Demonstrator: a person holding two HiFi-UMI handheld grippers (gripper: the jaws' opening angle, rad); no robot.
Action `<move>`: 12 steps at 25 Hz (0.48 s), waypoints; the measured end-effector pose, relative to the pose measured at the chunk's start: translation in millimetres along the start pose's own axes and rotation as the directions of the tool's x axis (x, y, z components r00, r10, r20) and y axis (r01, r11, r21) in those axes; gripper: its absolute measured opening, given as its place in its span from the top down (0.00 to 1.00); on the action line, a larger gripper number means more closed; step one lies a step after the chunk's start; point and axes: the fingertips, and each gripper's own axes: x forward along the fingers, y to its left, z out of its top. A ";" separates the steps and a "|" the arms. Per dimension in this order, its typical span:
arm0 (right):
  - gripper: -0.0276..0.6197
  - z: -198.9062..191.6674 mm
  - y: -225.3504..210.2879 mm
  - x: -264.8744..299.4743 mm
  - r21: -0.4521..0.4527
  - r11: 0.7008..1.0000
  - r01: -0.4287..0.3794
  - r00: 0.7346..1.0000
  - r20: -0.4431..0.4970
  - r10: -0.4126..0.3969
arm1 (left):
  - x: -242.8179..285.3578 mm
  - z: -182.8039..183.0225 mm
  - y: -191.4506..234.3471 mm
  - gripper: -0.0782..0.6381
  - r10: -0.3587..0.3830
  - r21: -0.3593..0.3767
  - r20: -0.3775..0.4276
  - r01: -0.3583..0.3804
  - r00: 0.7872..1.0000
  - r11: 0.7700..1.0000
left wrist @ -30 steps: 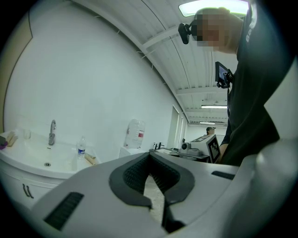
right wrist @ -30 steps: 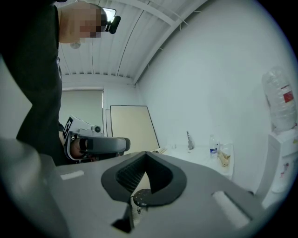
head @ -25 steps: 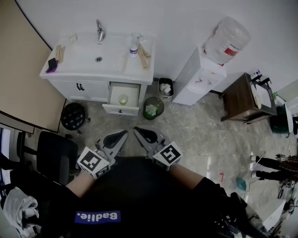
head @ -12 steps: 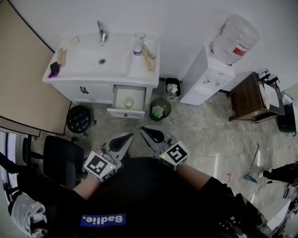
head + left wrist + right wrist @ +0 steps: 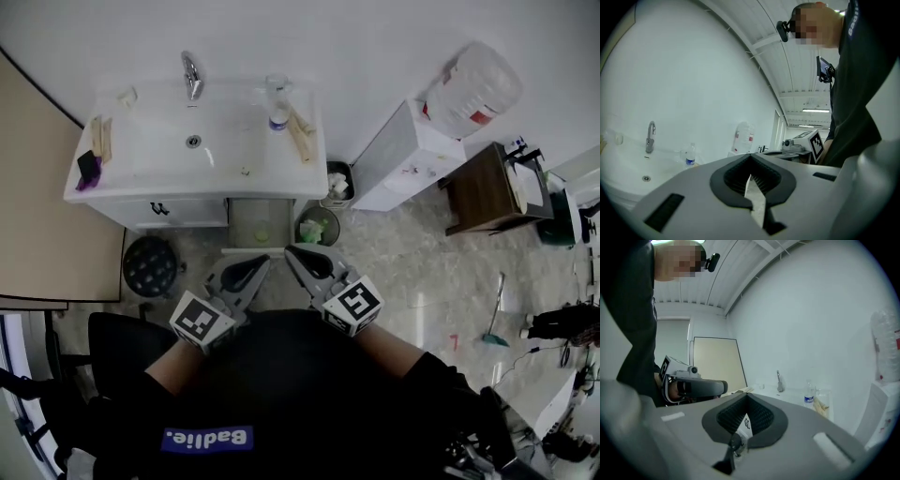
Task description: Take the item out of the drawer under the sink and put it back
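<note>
The white sink cabinet (image 5: 150, 208) stands against the wall, with its drawer (image 5: 246, 212) pulled open below the basin. A small pale-green item (image 5: 262, 236) lies in the drawer. My left gripper (image 5: 265, 260) and right gripper (image 5: 290, 250) are side by side just short of the drawer front, both shut and holding nothing. In the left gripper view the left gripper (image 5: 751, 159) points level past the faucet (image 5: 649, 136) and a water bottle (image 5: 690, 157). Through the shut right gripper (image 5: 746, 397) I see the cabinet front.
A green-lined bin (image 5: 317, 226) and a small waste bin (image 5: 337, 180) stand right of the drawer, then a water dispenser (image 5: 412, 150) and a brown side table (image 5: 483, 192). A black stool (image 5: 150, 265) and a black chair (image 5: 117, 337) are at the left.
The person has stepped closer to the sink cabinet. Both grippers have moved forward together, and their tips now sit just before the open drawer. The jaws stayed shut.
</note>
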 end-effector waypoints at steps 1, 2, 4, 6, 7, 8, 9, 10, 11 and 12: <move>0.96 1.5 -0.3 10.8 -0.004 1.000 0.002 1.000 -0.003 -0.002 | -1.1 1.6 10.5 0.90 -0.014 -0.007 -0.004 0.014 1.000 1.000; 0.96 3.3 -1.0 20.4 -0.011 1.000 0.005 1.000 -0.004 -0.005 | -1.7 3.7 18.6 0.90 -0.030 -0.017 -0.016 0.030 0.999 0.999; 0.96 5.8 -5.2 36.2 -0.015 1.000 0.017 1.000 -0.004 -0.017 | -1.9 3.8 34.4 0.90 -0.051 -0.040 -0.031 0.050 0.998 0.998; 0.96 3.5 -11.1 46.2 0.001 0.999 0.036 0.999 -0.016 -0.036 | -0.5 -2.1 49.8 0.90 -0.056 -0.060 -0.034 0.054 0.998 0.997; 0.96 2.6 -13.2 48.9 0.011 0.999 0.042 0.999 -0.026 -0.042 | 0.8 -4.0 54.4 0.90 -0.059 -0.067 -0.040 0.057 0.997 0.996; 0.96 3.1 -15.1 50.6 0.020 0.999 0.046 0.998 -0.034 -0.045 | 2.7 -4.8 57.3 0.90 -0.063 -0.075 -0.048 0.059 0.997 0.995; 0.96 4.0 -17.9 51.7 0.027 0.998 0.048 0.998 -0.040 -0.046 | 5.1 -5.4 60.1 0.90 -0.063 -0.082 -0.055 0.058 0.996 0.995; 0.96 4.4 -22.1 52.4 0.033 0.998 0.049 0.998 -0.044 -0.047 | 8.3 -6.6 63.5 0.90 -0.059 -0.089 -0.061 0.053 0.996 0.995; 0.96 4.3 -27.2 53.0 0.038 0.998 0.049 0.998 -0.046 -0.047 | 12.1 -8.6 67.7 0.90 -0.050 -0.095 -0.066 0.043 0.997 0.995; 0.96 3.6 -32.5 53.7 0.043 0.998 0.047 0.998 -0.045 -0.045 | 16.3 -11.4 72.7 0.90 -0.037 -0.099 -0.068 0.030 0.997 0.995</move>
